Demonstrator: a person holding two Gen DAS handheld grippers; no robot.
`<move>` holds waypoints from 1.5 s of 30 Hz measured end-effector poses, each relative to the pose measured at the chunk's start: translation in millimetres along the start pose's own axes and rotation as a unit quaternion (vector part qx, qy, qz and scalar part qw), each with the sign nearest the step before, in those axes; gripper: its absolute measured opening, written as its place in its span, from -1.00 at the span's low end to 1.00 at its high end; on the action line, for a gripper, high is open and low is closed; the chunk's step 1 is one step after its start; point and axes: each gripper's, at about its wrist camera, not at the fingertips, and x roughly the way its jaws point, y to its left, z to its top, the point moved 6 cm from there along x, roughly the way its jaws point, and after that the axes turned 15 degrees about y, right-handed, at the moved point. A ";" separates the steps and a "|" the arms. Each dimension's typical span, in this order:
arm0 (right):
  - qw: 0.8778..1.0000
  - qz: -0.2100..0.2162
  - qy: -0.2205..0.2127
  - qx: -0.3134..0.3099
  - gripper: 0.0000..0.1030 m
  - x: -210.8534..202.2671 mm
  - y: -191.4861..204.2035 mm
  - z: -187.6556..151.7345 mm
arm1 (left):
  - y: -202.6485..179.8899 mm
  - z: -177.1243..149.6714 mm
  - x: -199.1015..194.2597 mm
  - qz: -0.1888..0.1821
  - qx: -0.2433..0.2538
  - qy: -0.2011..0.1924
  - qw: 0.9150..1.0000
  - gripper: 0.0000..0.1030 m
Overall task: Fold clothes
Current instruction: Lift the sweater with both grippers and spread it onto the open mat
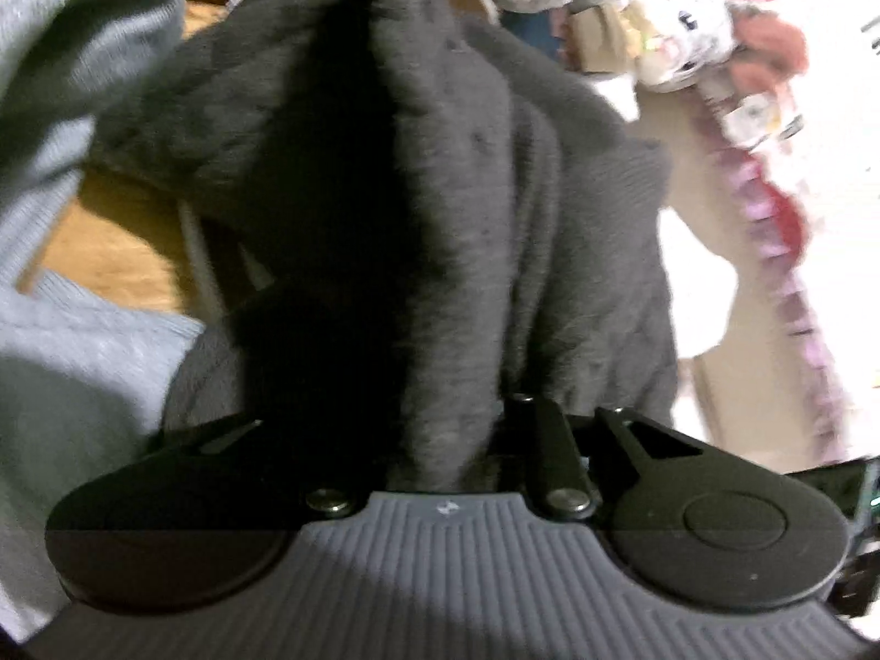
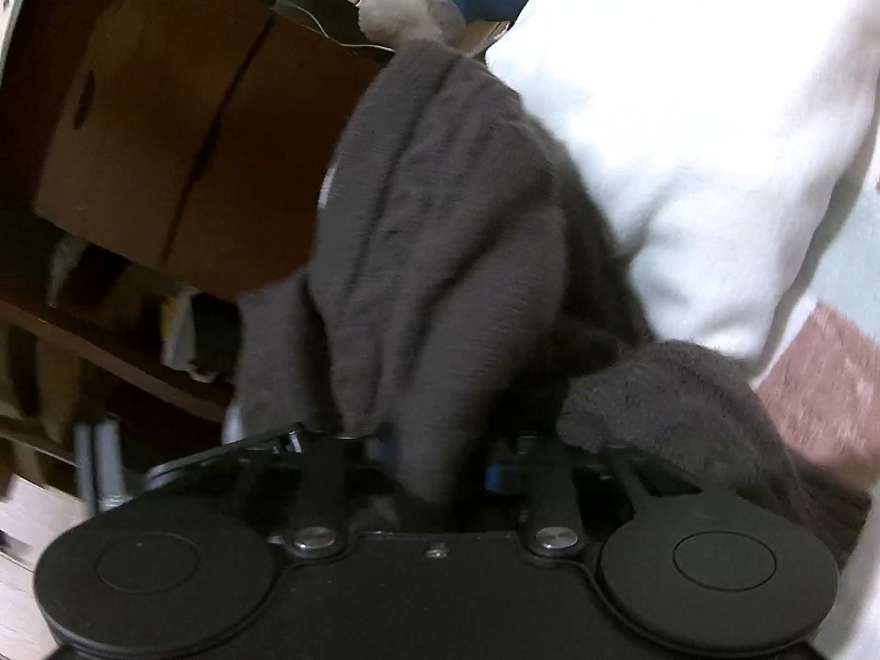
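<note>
The dark grey garment [image 1: 440,209] hung bunched lengthwise ahead of both grippers, left gripper [image 1: 445,440] and right gripper [image 2: 434,462] each clamped on it.

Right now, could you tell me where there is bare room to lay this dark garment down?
Little shows. The dark garment fills both views. One bare patch: the orange-brown surface between the light grey cloth and the garment. Right side is crowded: stuffed toys, cardboard box, white top.
</note>
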 end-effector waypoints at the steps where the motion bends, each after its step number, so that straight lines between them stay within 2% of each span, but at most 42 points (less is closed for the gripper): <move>1: 1.000 0.006 0.002 -0.001 -0.54 -4.8 5.6 -2.5 | -3.8 0.8 -1.2 -0.019 -0.002 0.005 1.000 -0.70; 4: 0.999 0.045 0.001 0.004 -0.54 -23.4 23.6 -11.0 | -25.2 -1.0 -9.5 -0.066 0.022 0.014 0.997 -0.82; 7: 0.998 0.060 -0.015 0.004 -0.56 -46.0 39.0 -19.4 | -52.3 -13.5 -19.5 -0.085 0.058 0.013 0.995 -0.88; 8: 0.998 0.060 -0.021 0.003 -0.57 -54.9 40.7 -22.6 | -60.8 -19.6 -22.3 -0.093 0.066 0.011 0.993 -0.95; 10: 0.998 0.052 -0.035 -0.003 -0.56 -68.5 45.8 -28.4 | -77.4 -35.1 -25.3 -0.110 0.071 0.008 0.991 -0.95; 13: 0.997 0.040 -0.060 -0.006 -0.55 -104.2 41.4 -47.1 | -107.7 -55.0 -25.5 -0.113 0.105 0.007 0.988 -0.96; 17: 0.994 0.051 -0.097 0.013 -0.59 -145.7 37.8 -57.1 | -141.3 -78.4 -25.7 -0.154 0.146 0.023 0.977 -0.95; 19: 0.992 0.058 -0.113 0.018 -0.60 -167.6 41.2 -68.7 | -156.1 -91.3 -26.8 -0.162 0.167 0.028 0.972 -0.95; 23: 0.989 0.039 -0.140 0.008 -0.61 -202.4 51.3 -92.4 | -194.2 -116.7 -22.0 -0.176 0.214 0.026 0.961 -0.95; 27: 0.982 -0.041 -0.181 -0.032 -0.61 -243.2 60.1 -111.3 | -209.6 -149.6 -32.1 -0.185 0.252 0.026 0.950 -0.95; 29: 0.979 -0.054 -0.192 -0.044 -0.62 -257.6 61.6 -119.0 | -217.1 -163.4 -39.5 -0.191 0.262 0.025 0.946 -0.95; 35: 0.977 -0.061 -0.199 -0.035 -0.63 -289.1 53.0 -141.2 | -236.5 -199.8 -40.8 -0.171 0.291 0.024 0.941 -0.95; 41: 0.979 -0.076 -0.188 -0.001 -0.63 -299.3 29.7 -166.8 | -236.0 -236.3 -23.6 -0.144 0.281 0.033 0.948 -0.92; 45: 0.981 -0.094 -0.169 0.022 -0.63 -305.3 9.5 -174.6 | -248.7 -237.0 -20.0 -0.120 0.296 0.019 0.947 -0.92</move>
